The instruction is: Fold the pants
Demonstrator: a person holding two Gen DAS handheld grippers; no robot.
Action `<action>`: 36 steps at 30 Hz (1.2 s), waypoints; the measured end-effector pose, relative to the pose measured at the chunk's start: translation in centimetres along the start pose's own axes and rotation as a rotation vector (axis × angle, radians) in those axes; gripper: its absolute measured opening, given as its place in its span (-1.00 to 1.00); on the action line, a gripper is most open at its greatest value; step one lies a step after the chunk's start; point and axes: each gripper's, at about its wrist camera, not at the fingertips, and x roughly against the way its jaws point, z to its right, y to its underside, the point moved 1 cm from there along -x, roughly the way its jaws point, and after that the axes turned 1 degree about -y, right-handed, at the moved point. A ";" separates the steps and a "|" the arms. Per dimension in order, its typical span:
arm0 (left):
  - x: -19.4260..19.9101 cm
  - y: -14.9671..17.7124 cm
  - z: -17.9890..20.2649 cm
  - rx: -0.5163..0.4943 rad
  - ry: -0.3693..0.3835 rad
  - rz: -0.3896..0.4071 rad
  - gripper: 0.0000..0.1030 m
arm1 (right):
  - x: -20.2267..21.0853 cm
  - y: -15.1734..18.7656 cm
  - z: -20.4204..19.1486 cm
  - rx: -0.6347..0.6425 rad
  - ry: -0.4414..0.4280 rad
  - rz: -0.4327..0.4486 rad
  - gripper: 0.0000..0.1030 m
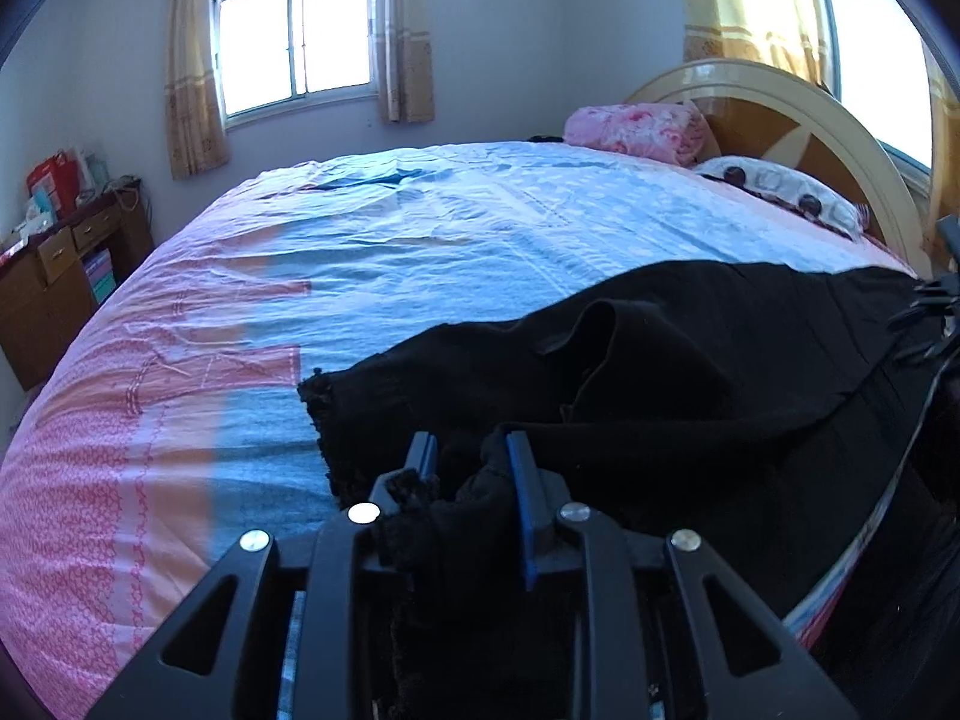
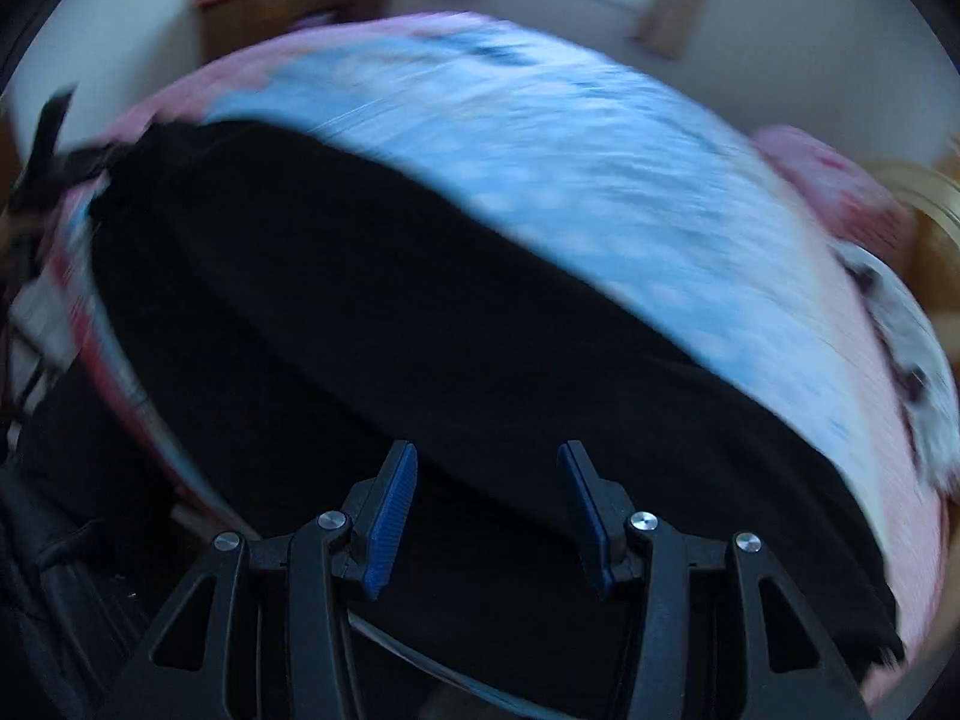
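Note:
Black pants (image 1: 690, 360) lie along the near edge of the bed, with a frayed hem end at the left and folds bunched in the middle. My left gripper (image 1: 471, 456) is shut on a bunch of the pants' black fabric near that hem end. In the blurred right wrist view the pants (image 2: 360, 300) stretch as a long black band across the bed. My right gripper (image 2: 486, 462) is open, its blue pads apart just above the pants' near edge, holding nothing.
The bed (image 1: 390, 240) has a blue and pink cover. A pink blanket (image 1: 636, 126) and a patterned pillow (image 1: 780, 192) lie by the headboard (image 1: 798, 120). A wooden desk (image 1: 66, 264) stands at the far left under a window (image 1: 294, 36).

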 end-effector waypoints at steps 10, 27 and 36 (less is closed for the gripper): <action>0.4 1.8 1.2 -0.105 0.043 -0.060 -0.36 | -4.6 -1.6 -2.5 0.151 0.059 -0.018 -0.02; 3.3 -0.2 0.0 -0.254 0.010 0.035 -0.48 | -0.4 -2.5 1.2 0.057 -0.097 0.020 -0.93; 3.5 4.8 -0.1 -0.282 0.042 -0.005 -0.66 | -2.9 1.4 -2.0 0.182 -0.226 -0.107 -0.93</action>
